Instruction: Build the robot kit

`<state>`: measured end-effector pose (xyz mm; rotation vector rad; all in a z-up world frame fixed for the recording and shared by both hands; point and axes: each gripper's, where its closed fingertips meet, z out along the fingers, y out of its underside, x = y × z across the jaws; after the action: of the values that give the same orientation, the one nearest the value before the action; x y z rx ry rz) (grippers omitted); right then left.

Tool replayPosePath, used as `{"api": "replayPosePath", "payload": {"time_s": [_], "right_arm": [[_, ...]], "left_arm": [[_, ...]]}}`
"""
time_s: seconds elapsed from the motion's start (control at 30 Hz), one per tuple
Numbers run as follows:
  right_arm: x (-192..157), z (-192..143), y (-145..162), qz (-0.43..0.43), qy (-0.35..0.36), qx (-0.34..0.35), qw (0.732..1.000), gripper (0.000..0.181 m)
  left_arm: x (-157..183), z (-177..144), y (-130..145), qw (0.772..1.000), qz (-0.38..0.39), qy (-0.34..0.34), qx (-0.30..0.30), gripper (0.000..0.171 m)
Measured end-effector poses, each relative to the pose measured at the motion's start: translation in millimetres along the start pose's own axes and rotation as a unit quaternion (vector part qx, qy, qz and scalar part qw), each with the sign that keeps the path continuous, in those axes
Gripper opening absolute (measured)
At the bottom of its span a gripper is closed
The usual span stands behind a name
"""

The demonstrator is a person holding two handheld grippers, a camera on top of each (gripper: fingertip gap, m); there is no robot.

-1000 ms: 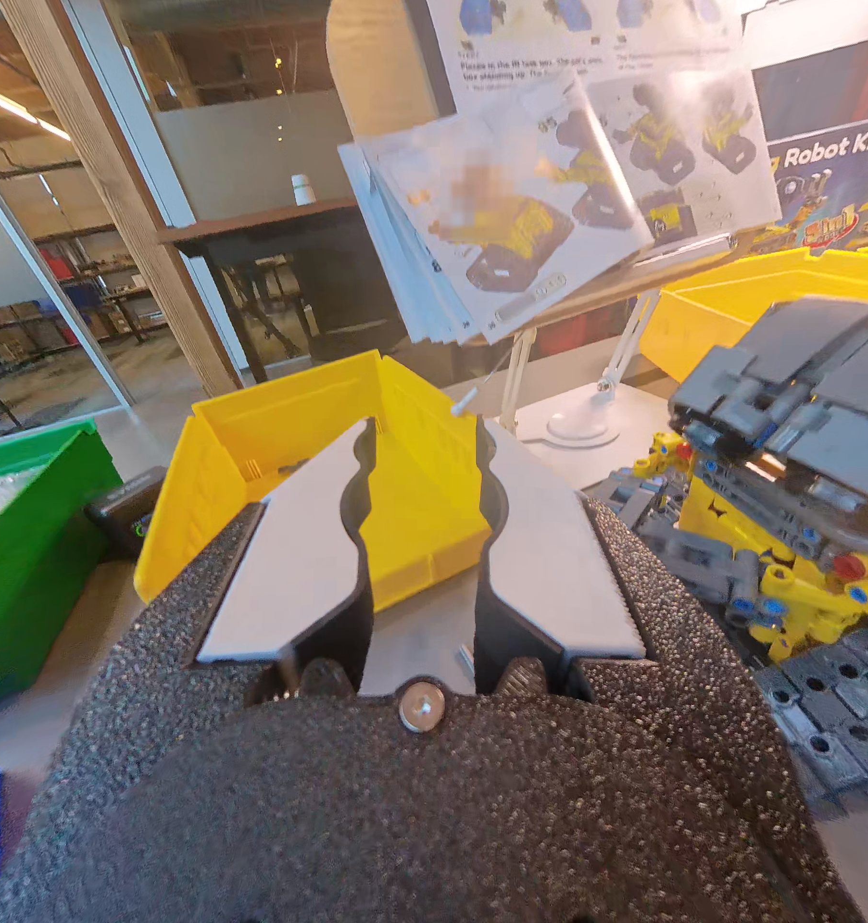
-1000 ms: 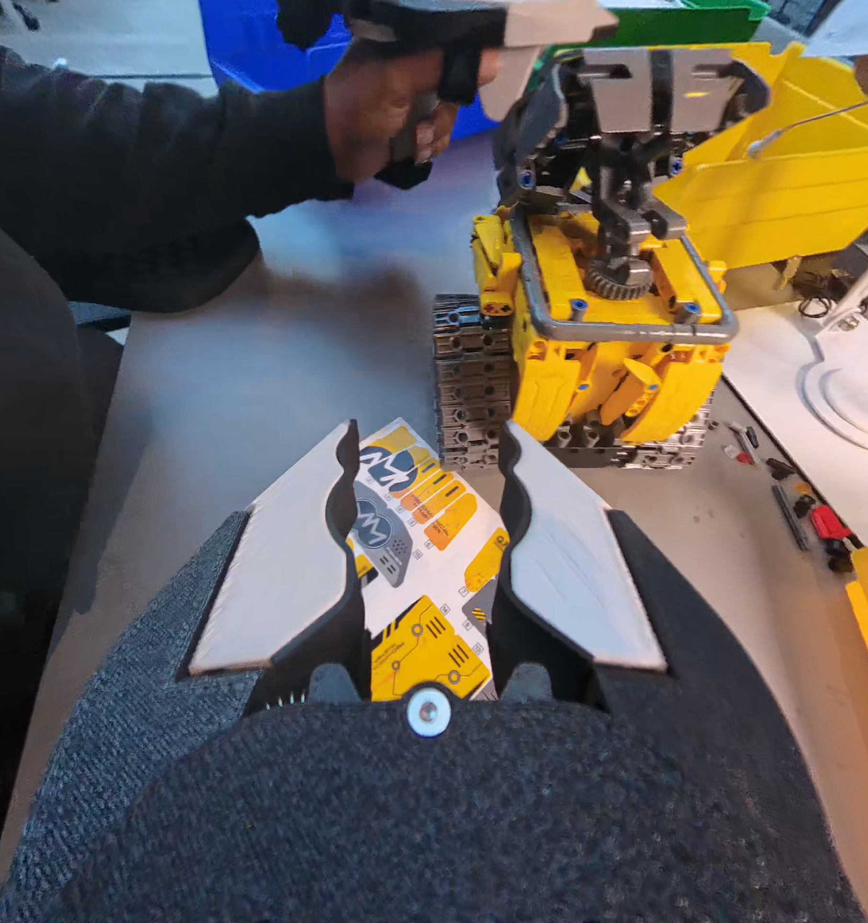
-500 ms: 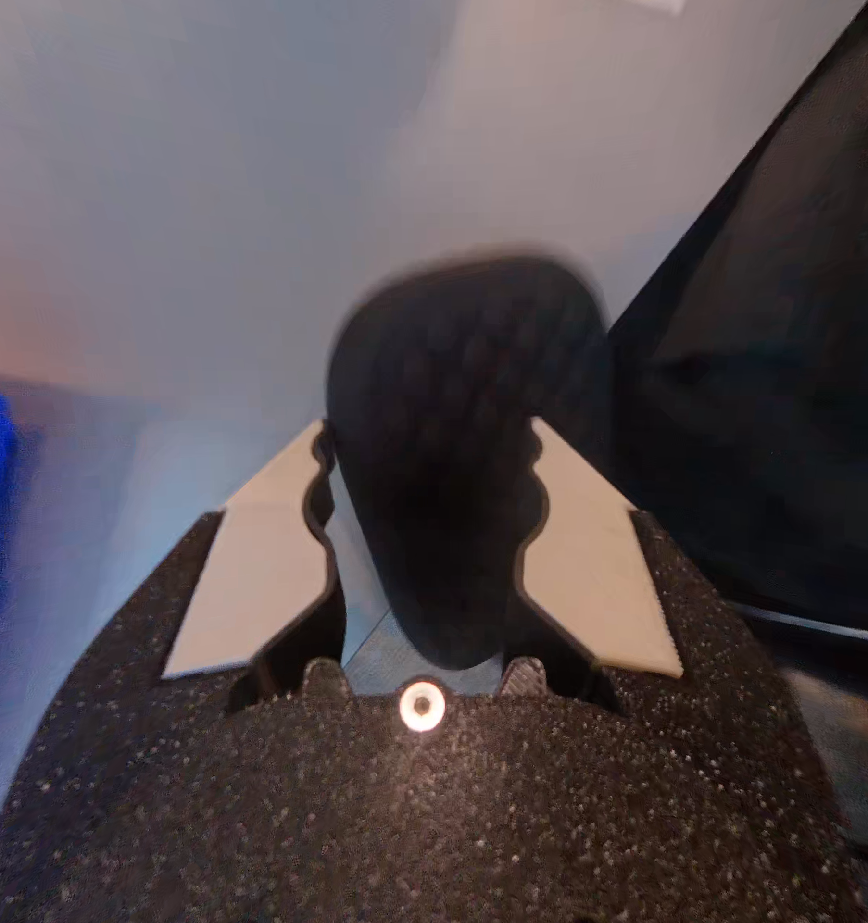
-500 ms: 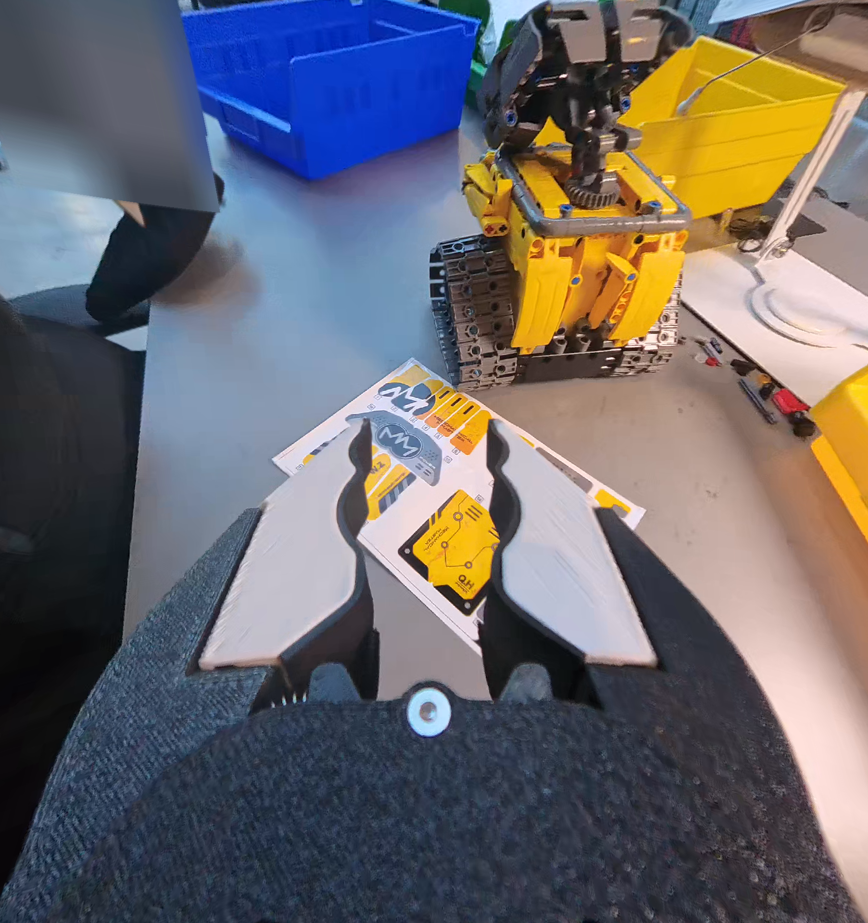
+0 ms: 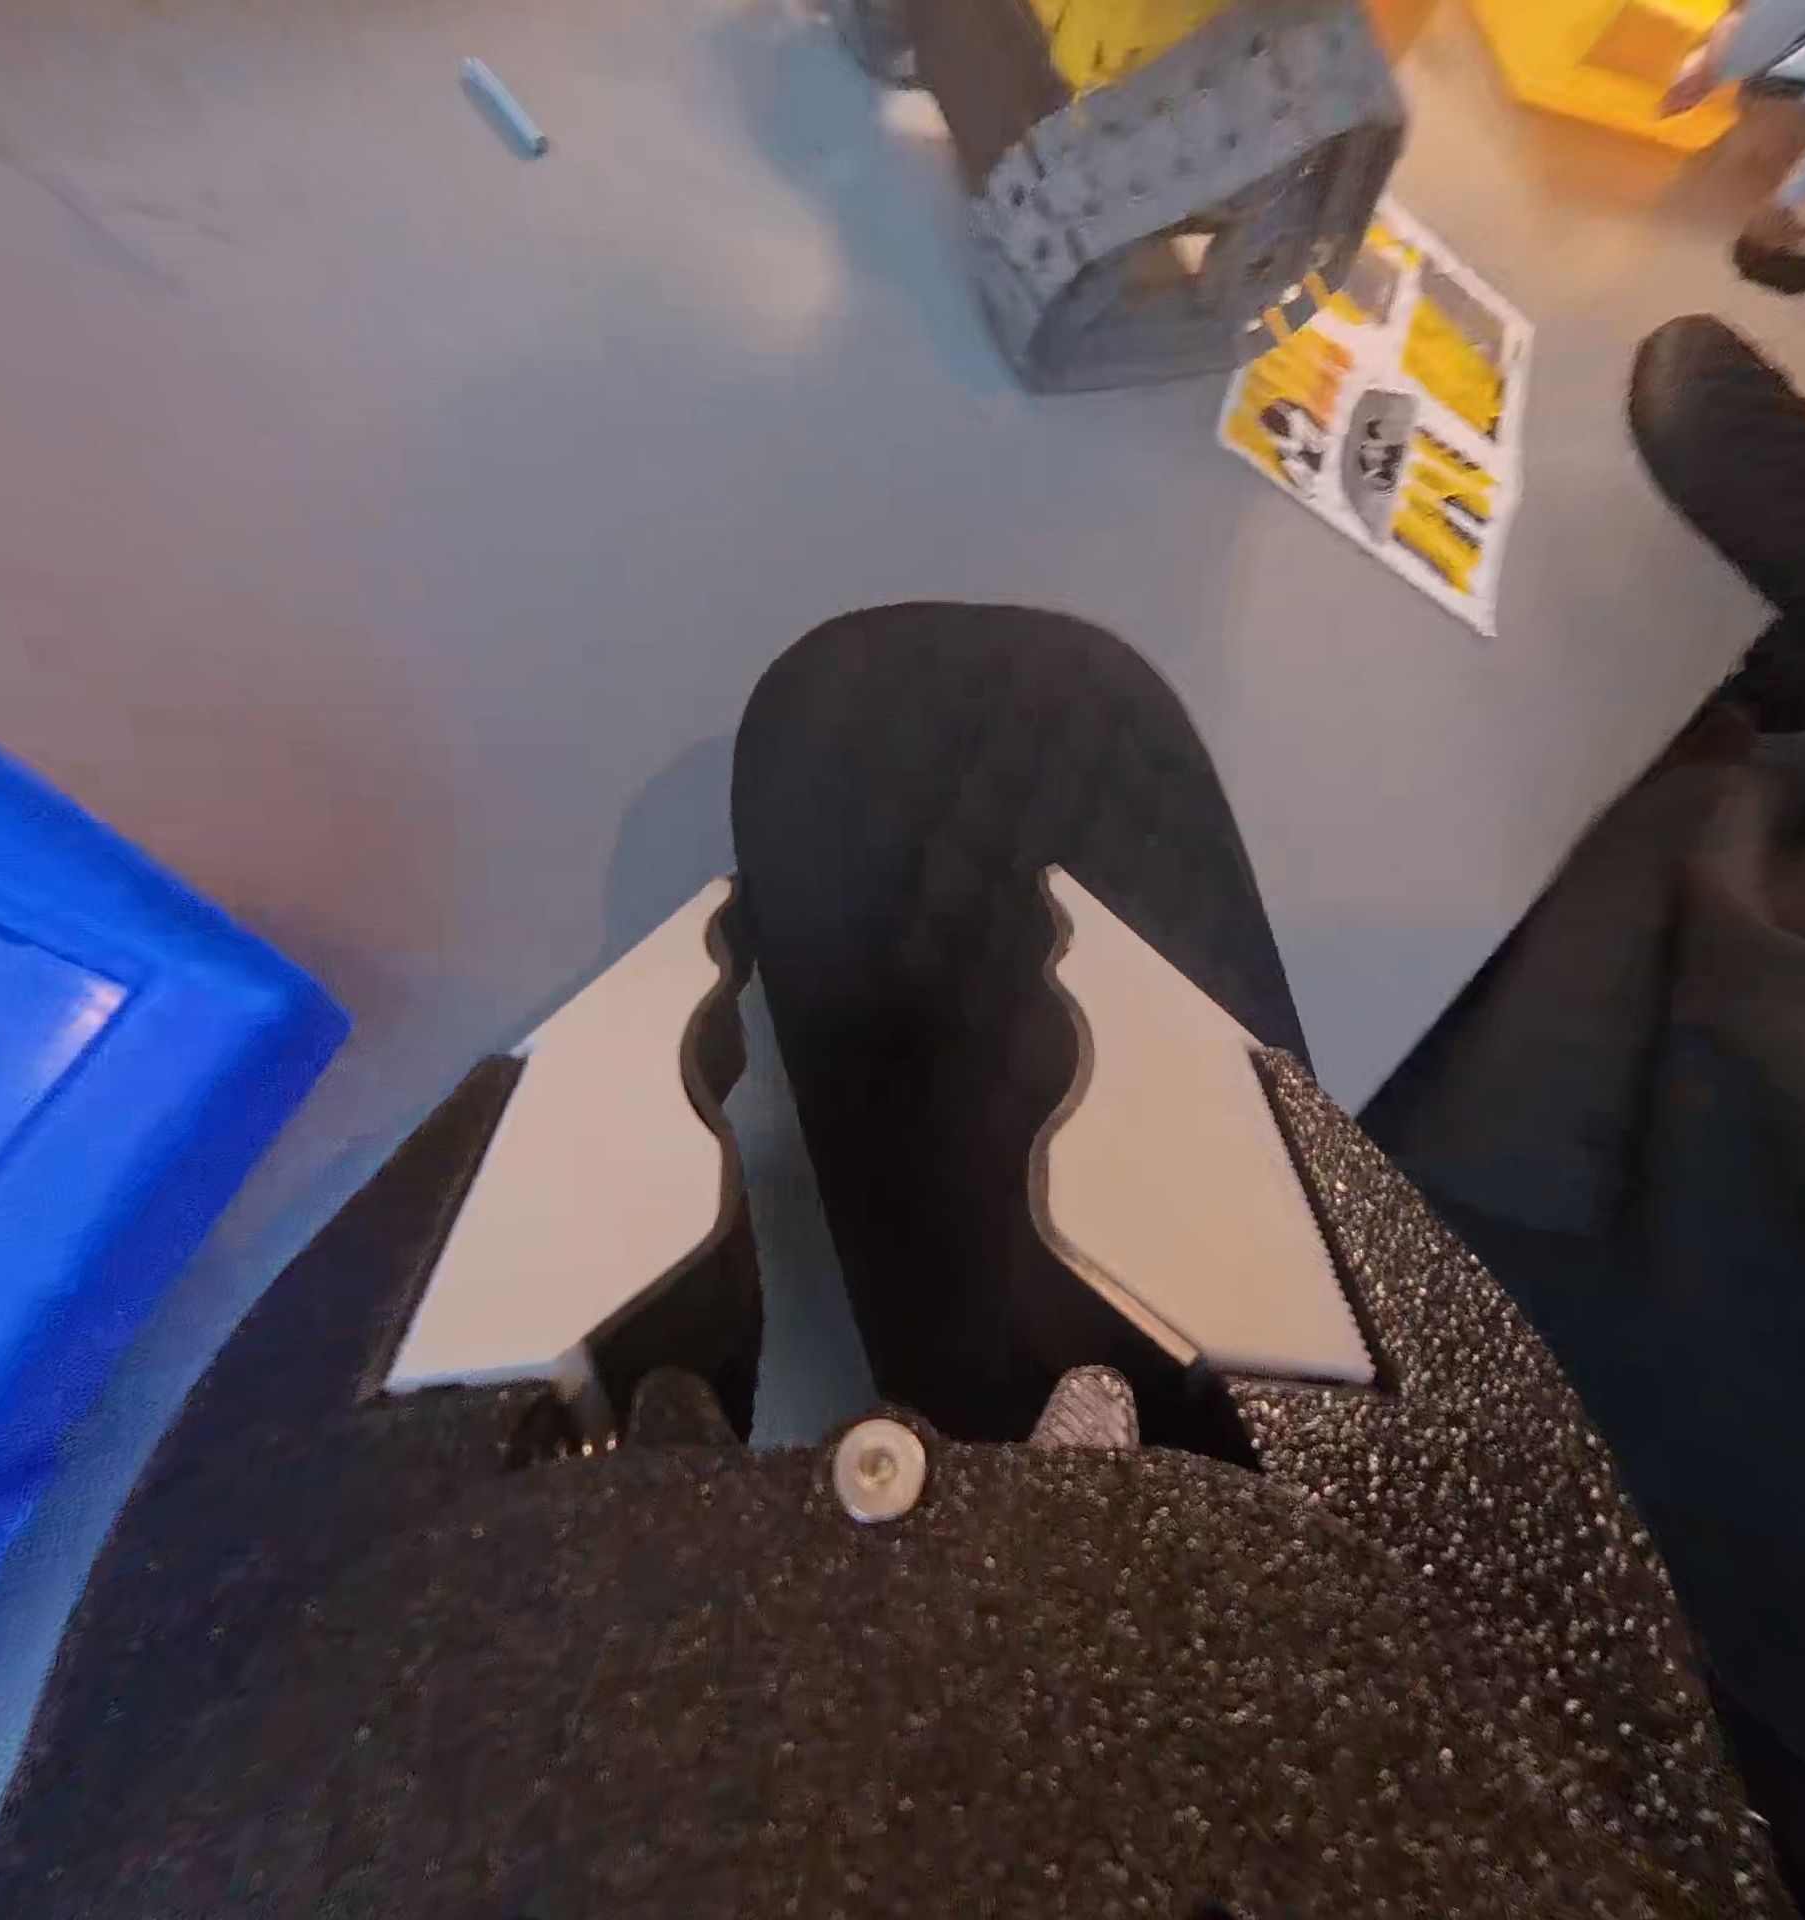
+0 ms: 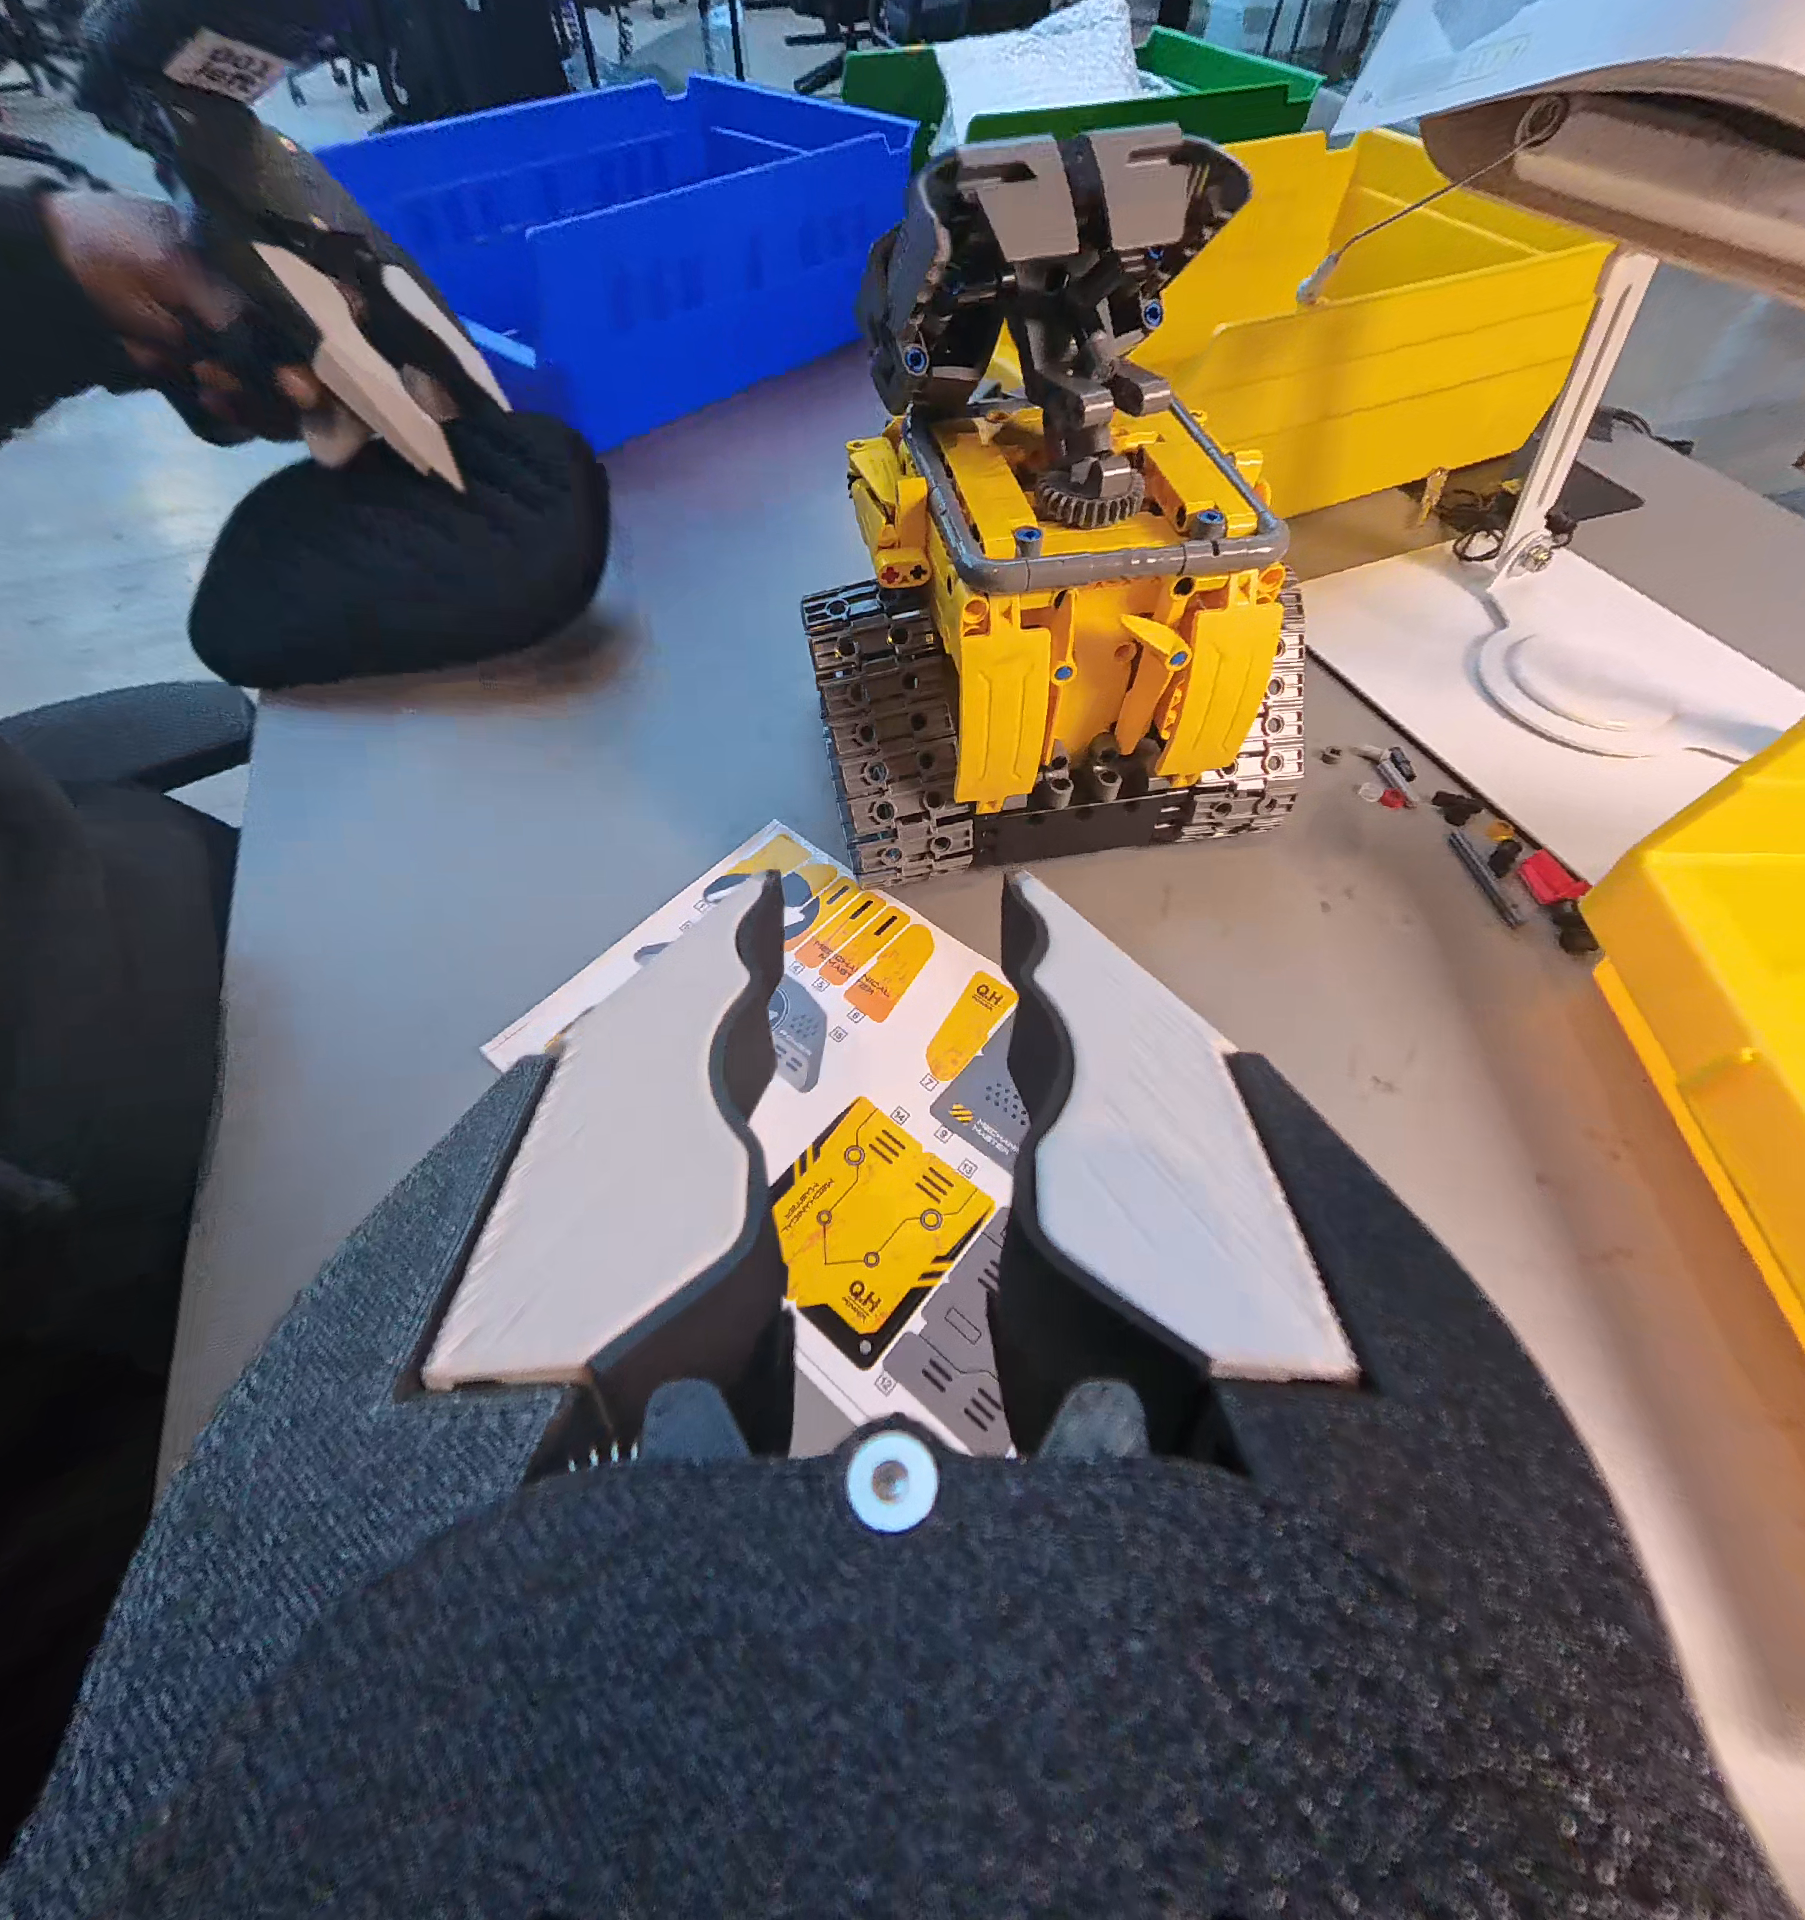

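Note:
My left gripper [image 5: 887, 878] is open and points down at a black knitted thing [image 5: 939, 790] on the grey table. Its fingers straddle that thing, with a little gap showing at the left finger. The right wrist view shows the left gripper [image 6: 472, 436], held by a hand, its tips on top of the black knitted thing [image 6: 399, 561]. My right gripper [image 6: 893, 883] is open and empty above a sticker sheet [image 6: 877, 1216], just in front of a yellow and grey tracked brick robot [image 6: 1064, 623]. The robot's track [image 5: 1189, 208] and the sheet [image 5: 1397, 416] show in the left wrist view.
A blue bin [image 6: 649, 260] stands behind the knitted thing, also at the left [image 5: 46, 1091]. Yellow bins stand at the back [image 6: 1397, 312] and right [image 6: 1760, 987], a green bin [image 6: 1189, 94] behind. A white lamp base [image 6: 1604, 665] and small loose parts [image 6: 1500, 842] lie right. A dark chair [image 6: 119, 727] is at the left edge. My hands' fingertips stand some 35 cm from each other.
My left gripper swung away from the yellow bin and down onto the black knitted thing near the blue bin. My right gripper drew back a little from the robot, still open.

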<state>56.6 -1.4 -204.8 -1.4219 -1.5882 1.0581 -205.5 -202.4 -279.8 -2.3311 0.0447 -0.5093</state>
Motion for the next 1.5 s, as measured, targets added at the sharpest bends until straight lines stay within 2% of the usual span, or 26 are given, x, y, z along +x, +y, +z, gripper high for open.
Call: {"api": "replayPosePath", "payload": {"time_s": [0.07, 0.17, 0.23, 0.3, 0.33, 0.43, 0.53, 0.63, 0.73, 0.9, 1.03, 1.07, 1.17, 1.23, 1.27, 1.3, 1.33, 1.37, 1.43, 1.5], "right_arm": [[2.6, 4.7, 4.5, 0.001, -0.002, -0.009, 1.000, 0.042], [3.1, 6.5, 11.2, 0.002, -0.006, -0.019, 1.000, 0.042], [5.4, 4.7, 15.7, 0.005, -0.003, -0.021, 1.000, 0.042], [9.3, 3.0, 19.2, 0.012, 0.000, -0.021, 1.000, 0.042], [11.5, 2.8, 20.5, 0.014, 0.002, -0.019, 1.000, 0.042], [17.5, 6.4, 21.7, 0.019, 0.001, -0.016, 1.000, 0.042], [17.5, 10.7, 19.6, 0.025, -0.010, -0.016, 1.000, 0.042], [16.5, 11.6, 20.9, 0.015, -0.008, -0.028, 0.999, 0.042], [21.1, 11.8, 22.8, 0.028, 0.002, -0.030, 0.999, 0.042], [25.6, 8.9, 21.4, 0.042, 0.023, -0.015, 0.999, 0.042], [22.0, 5.0, 22.0, 0.040, 0.025, -0.008, 0.999, 0.042], [22.6, 5.4, 21.9, 0.041, 0.025, -0.008, 0.999, 0.042], [27.2, 7.6, 15.8, 0.032, 0.031, -0.002, 0.999, 0.043], [31.2, 11.5, 6.4, 0.019, 0.036, 0.009, 0.999, 0.044], [32.6, 15.1, 1.4, 0.010, 0.034, 0.012, 0.999, 0.046], [33.6, 20.4, -2.6, 0.003, 0.030, 0.009, 1.000, 0.051], [34.5, 27.5, -5.0, 0.002, 0.025, 0.001, 1.000, 0.062], [34.1, 36.8, -4.8, 0.005, 0.017, -0.016, 1.000, 0.075], [32.7, 59.5, -0.8, 0.016, 0.007, -0.058, 0.998, 0.104], [30.2, 82.1, 0.8, -0.002, 0.005, -0.077, 0.997, 0.109]], "left_arm": [[-8.3, 16.1, 4.6, 1.000, 0.003, -0.012, -0.027, 0.058], [-9.9, 13.1, 4.0, 0.996, 0.058, -0.046, -0.048, 0.061], [-5.8, 3.1, -11.2, 0.993, 0.091, -0.069, -0.020, 0.069], [5.6, -4.6, -36.0, 0.990, 0.117, -0.075, 0.030, 0.064], [10.7, -1.7, -43.3, 0.988, 0.128, -0.076, 0.036, 0.063], [12.5, 30.1, -40.0, 0.985, 0.159, -0.068, -0.023, 0.074], [19.1, 52.1, -25.3, 0.982, 0.161, 0.004, -0.096, 0.079], [18.2, 54.5, -16.6, 0.976, 0.166, 0.036, -0.139, 0.072], [17.3, 51.5, -11.3, 0.966, 0.193, 0.035, -0.166, 0.068], [20.9, 33.6, 7.9, 0.951, 0.222, 0.053, -0.207, 0.062], [26.5, 36.2, -0.2, 0.954, 0.231, 0.066, -0.180, 0.057], [28.3, 38.3, -14.8, 0.960, 0.233, 0.058, -0.143, 0.051], [54.3, 35.7, -84.6, 0.977, 0.197, 0.083, 0.025, 0.060], [67.5, 37.6, -128.2, 0.971, 0.184, 0.087, 0.127, 0.058], [70.7, 46.6, -136.0, 0.968, 0.196, 0.088, 0.133, 0.062], [71.0, 61.1, -136.0, 0.967, 0.210, 0.089, 0.113, 0.072], [68.7, 78.2, -132.4, 0.969, 0.215, 0.092, 0.082, 0.086], [66.0, 94.2, -128.8, 0.971, 0.214, 0.096, 0.056, 0.091], [68.0, 119.1, -124.0, 0.970, 0.212, 0.112, 0.030, 0.094], [69.7, 135.9, -124.0, 0.969, 0.223, 0.103, 0.018, 0.090]]}}
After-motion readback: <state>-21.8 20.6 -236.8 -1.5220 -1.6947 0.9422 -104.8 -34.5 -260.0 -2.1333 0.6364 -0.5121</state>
